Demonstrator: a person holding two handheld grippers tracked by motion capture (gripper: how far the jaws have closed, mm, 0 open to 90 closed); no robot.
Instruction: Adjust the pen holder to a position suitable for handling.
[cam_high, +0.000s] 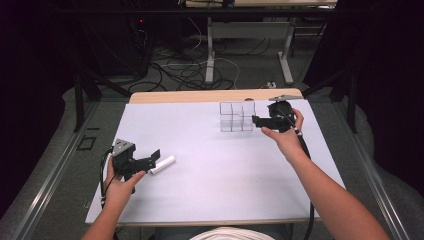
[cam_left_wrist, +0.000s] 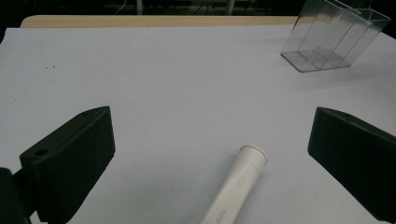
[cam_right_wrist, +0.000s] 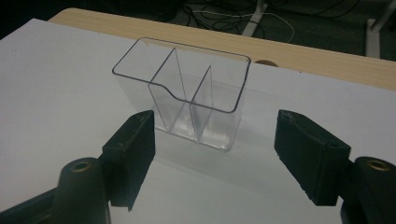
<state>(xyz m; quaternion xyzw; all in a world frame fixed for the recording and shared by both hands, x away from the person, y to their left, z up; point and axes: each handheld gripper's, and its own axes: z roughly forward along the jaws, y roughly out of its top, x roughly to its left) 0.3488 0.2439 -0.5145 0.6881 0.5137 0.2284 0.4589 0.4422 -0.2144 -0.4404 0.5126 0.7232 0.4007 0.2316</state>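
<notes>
In the high view, the left gripper (cam_high: 150, 159) sits at the lower left of the frame, low over the white counter (cam_high: 210, 185), its fingers spread wide and aimed at a white tube (cam_high: 163, 164) lying just beside their tips. At the upper right, the right gripper (cam_high: 257, 121) is held just beside a clear divided box (cam_high: 237, 116) standing upright near the counter's far edge.

In the left gripper view, the two black fingers (cam_left_wrist: 70, 163) stand wide apart at the lower corners, with the white tube (cam_left_wrist: 238, 184) lying flat between them at bottom centre, touched by neither. The clear divided box (cam_left_wrist: 334, 39) is at the upper right, well apart.

In the right gripper view, the fingers (cam_right_wrist: 133, 149) are open with nothing gripped; the clear divided box (cam_right_wrist: 187, 93) stands at centre frame just beyond them, its compartments empty.
</notes>
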